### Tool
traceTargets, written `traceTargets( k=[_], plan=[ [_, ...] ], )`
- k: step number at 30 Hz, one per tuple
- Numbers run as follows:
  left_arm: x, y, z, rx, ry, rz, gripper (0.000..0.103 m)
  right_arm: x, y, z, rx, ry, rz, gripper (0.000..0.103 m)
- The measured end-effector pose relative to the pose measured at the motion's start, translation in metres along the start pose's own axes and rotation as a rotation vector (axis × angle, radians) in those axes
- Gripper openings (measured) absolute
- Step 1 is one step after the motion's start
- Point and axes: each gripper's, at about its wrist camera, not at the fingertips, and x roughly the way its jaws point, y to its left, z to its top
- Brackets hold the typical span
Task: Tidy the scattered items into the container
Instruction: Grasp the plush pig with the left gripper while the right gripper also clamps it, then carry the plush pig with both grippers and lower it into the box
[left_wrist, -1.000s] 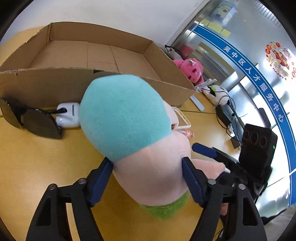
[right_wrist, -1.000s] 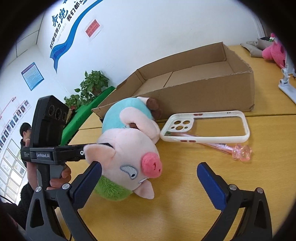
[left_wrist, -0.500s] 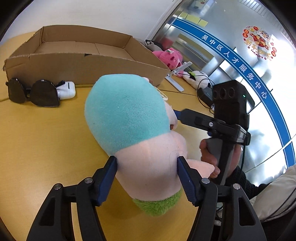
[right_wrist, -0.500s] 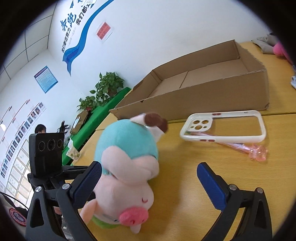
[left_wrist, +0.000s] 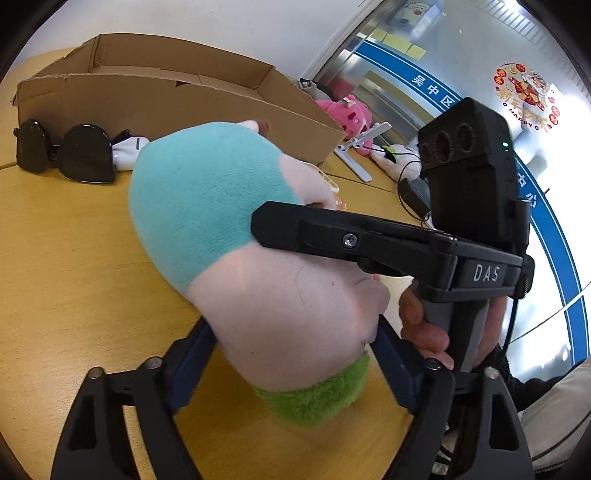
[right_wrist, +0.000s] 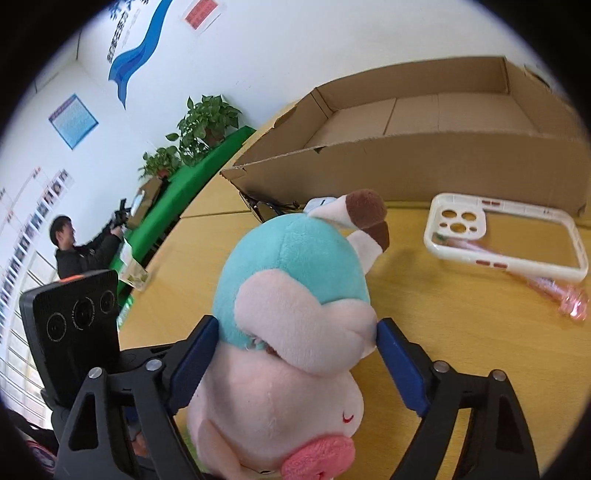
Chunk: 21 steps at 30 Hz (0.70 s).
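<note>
A plush pig (left_wrist: 236, 236) with a teal body, pink head and green cap is held above the wooden table, feet toward the box. My left gripper (left_wrist: 291, 354) is shut on its head. My right gripper (right_wrist: 295, 350) is shut on the same pig (right_wrist: 291, 295) at the arms and neck, crossing in front of the left one. The open cardboard box (left_wrist: 155, 92) stands behind, also in the right wrist view (right_wrist: 424, 129); its inside looks bare.
Black sunglasses (left_wrist: 74, 151) and a white earbud case (left_wrist: 129, 153) lie against the box's front wall. A white phone case (right_wrist: 506, 236) and a pink trinket (right_wrist: 569, 302) lie on the table at the right. A pink plush (left_wrist: 351, 114) and a phone stand sit beyond the box.
The right gripper has moved in from the side and shut on the pig, which was open before. The pig has been turned and lifted off the table, head toward both cameras.
</note>
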Motion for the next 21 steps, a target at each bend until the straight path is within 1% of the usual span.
traceTargets(
  k=[1, 5, 9, 14, 18, 21],
  plan=[
    [-0.002, 0.001, 0.000, -0.005, -0.003, -0.008, 0.080, -0.001, 0.002, -0.001, -0.006, 0.000, -0.012, 0.078],
    [-0.015, -0.005, 0.000, 0.015, -0.024, -0.016, 0.077, -0.011, 0.013, 0.000, -0.029, -0.011, -0.038, 0.072],
    [-0.037, -0.022, 0.014, 0.066, -0.075, -0.016, 0.076, -0.034, 0.031, 0.010, -0.075, -0.075, -0.062, 0.068],
    [-0.072, -0.047, 0.049, 0.145, -0.149, 0.008, 0.076, -0.072, 0.056, 0.044, -0.137, -0.176, -0.079, 0.068],
    [-0.094, -0.061, 0.081, 0.197, -0.199, 0.041, 0.076, -0.092, 0.075, 0.077, -0.174, -0.232, -0.104, 0.067],
    [-0.112, -0.068, 0.102, 0.227, -0.245, 0.061, 0.076, -0.105, 0.091, 0.100, -0.213, -0.283, -0.129, 0.064]
  ],
)
